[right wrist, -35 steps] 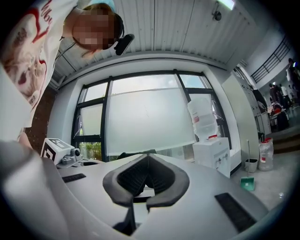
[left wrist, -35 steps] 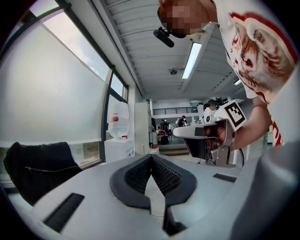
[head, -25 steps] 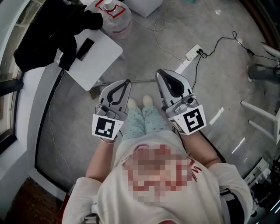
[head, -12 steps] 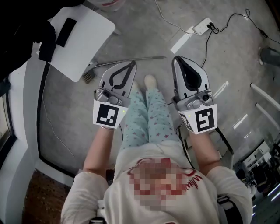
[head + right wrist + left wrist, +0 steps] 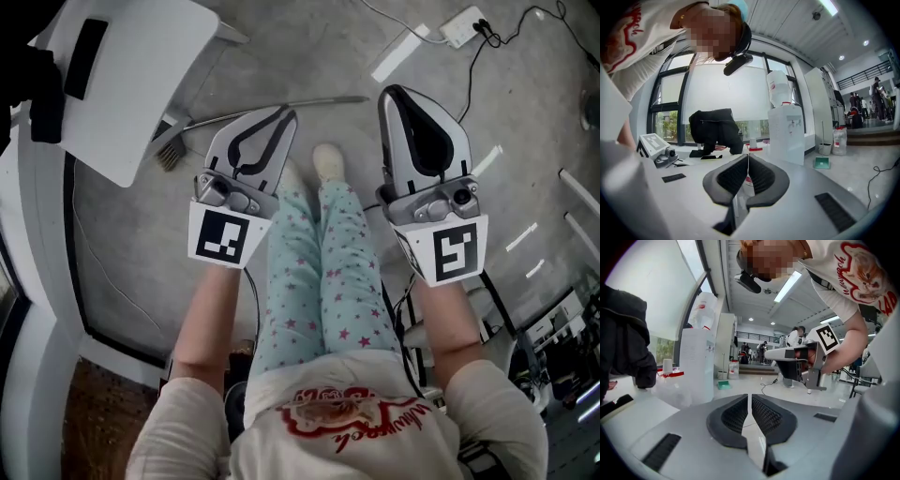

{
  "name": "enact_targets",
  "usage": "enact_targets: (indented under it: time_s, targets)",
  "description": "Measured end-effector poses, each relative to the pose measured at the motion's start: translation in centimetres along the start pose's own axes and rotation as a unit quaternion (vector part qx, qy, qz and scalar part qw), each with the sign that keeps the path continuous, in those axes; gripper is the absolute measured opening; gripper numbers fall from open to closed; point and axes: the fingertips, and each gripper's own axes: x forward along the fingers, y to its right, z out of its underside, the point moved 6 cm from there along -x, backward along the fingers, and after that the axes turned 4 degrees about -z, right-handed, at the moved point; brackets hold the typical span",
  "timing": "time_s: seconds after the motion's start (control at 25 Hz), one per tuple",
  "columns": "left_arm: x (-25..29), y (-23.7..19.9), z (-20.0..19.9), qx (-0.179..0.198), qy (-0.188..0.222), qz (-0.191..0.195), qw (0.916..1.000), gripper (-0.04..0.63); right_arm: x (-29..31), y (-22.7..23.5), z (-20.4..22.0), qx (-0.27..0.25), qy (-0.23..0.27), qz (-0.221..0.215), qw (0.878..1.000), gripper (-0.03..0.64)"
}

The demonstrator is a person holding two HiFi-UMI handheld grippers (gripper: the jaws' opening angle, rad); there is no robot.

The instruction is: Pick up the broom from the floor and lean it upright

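Observation:
The broom lies flat on the grey floor in the head view. Its thin metal handle [image 5: 323, 101] runs left to right and its brush head [image 5: 169, 154] sits by the white table's leg. My left gripper [image 5: 285, 114] is shut and empty, its tips over the handle's middle stretch as seen from above. My right gripper [image 5: 395, 92] is also shut and empty, just past the handle's right end. Neither gripper view shows the broom. In the left gripper view the pads [image 5: 761, 414] meet, and the right gripper [image 5: 790, 358] hovers beyond them.
A white table [image 5: 141, 103] with a dark flat device [image 5: 84, 58] stands at the left. A power strip [image 5: 466, 25] with cables lies at the far right. The person's legs and socked foot [image 5: 328, 159] are between the grippers. A water dispenser [image 5: 787, 131] stands beyond.
Both grippers have sunk toward the floor and now look larger against it. The broom handle lies closer to their tips. Both jaws stayed shut.

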Motion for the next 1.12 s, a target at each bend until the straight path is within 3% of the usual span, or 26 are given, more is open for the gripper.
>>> enact_targets:
  time_s: [0.12, 0.2, 0.28, 0.48, 0.64, 0.96, 1.12]
  targets:
    - [1.3, 0.2, 3.7, -0.003, -0.002, 0.009, 1.0000, 0.042, 0.3, 0.3, 3.5, -0.001, 0.001, -0.001, 1.000, 0.025]
    - [2.5, 0.5, 6.4, 0.008, -0.004, 0.015, 0.9999, 0.225, 0.6, 0.2, 6.2, 0.003, 0.000, -0.002, 1.000, 0.025]
    - [4.0, 0.6, 9.6, 0.027, -0.012, 0.023, 0.9993, 0.257, 0.8, 0.3, 9.1, 0.012, -0.004, 0.002, 1.000, 0.025]
    - [6.1, 2.1, 19.1, 0.057, -0.062, 0.052, 0.9951, 0.271, -0.3, 0.1, 15.1, 0.009, -0.007, 0.009, 1.000, 0.025]
    - [8.6, 3.1, 28.2, 0.069, -0.079, 0.069, 0.9920, 0.282, -0.4, -0.4, 19.2, 0.008, -0.010, 0.008, 1.000, 0.025]
    - [10.8, 4.0, 30.4, 0.088, -0.102, 0.056, 0.9893, 0.287, -0.4, -1.5, 27.6, 0.016, -0.024, 0.003, 1.000, 0.025]
    - [11.6, 4.0, 36.5, 0.080, -0.141, 0.051, 0.9855, 0.287, 0.0, -2.2, 31.5, 0.017, -0.029, -0.003, 0.999, 0.025]
